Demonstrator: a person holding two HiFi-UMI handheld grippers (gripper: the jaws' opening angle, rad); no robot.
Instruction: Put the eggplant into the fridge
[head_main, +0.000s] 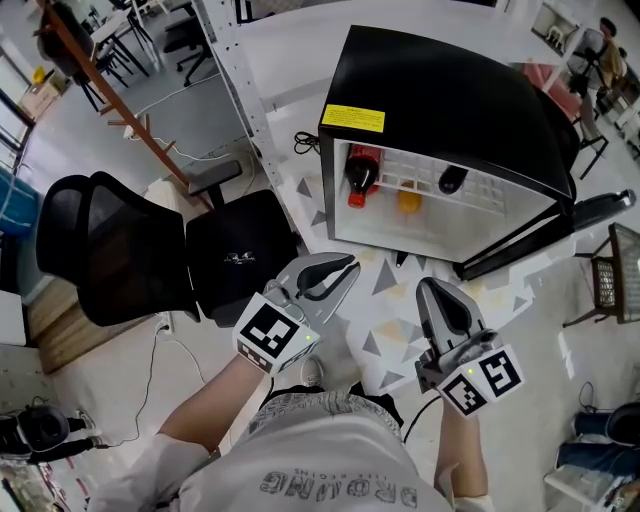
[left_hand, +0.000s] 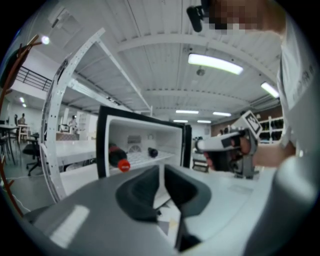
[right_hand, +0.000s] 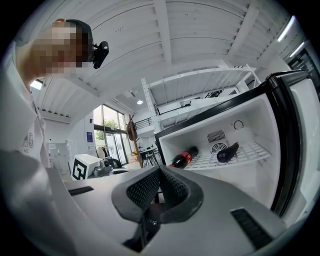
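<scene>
Resting on wire shelf, upper right of head view: eggplant (head_main: 452, 181), already inside open fridge (head_main: 450, 90). Left gripper (head_main: 350, 266) – jaws closing, nothing between. Right gripper (head_main: 427, 288) – clenched, empty. Placing step looked done; next move called for swinging door (head_main: 540, 240) closed.

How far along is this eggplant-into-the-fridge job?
Done, by the look of it: the eggplant lies on the wire shelf of the fridge, beside a cola bottle. In hand: nothing. The left gripper has its jaws closing on air, and the right gripper is shut and empty. Left: the fridge door stands open, so it probably needs shutting.
</scene>
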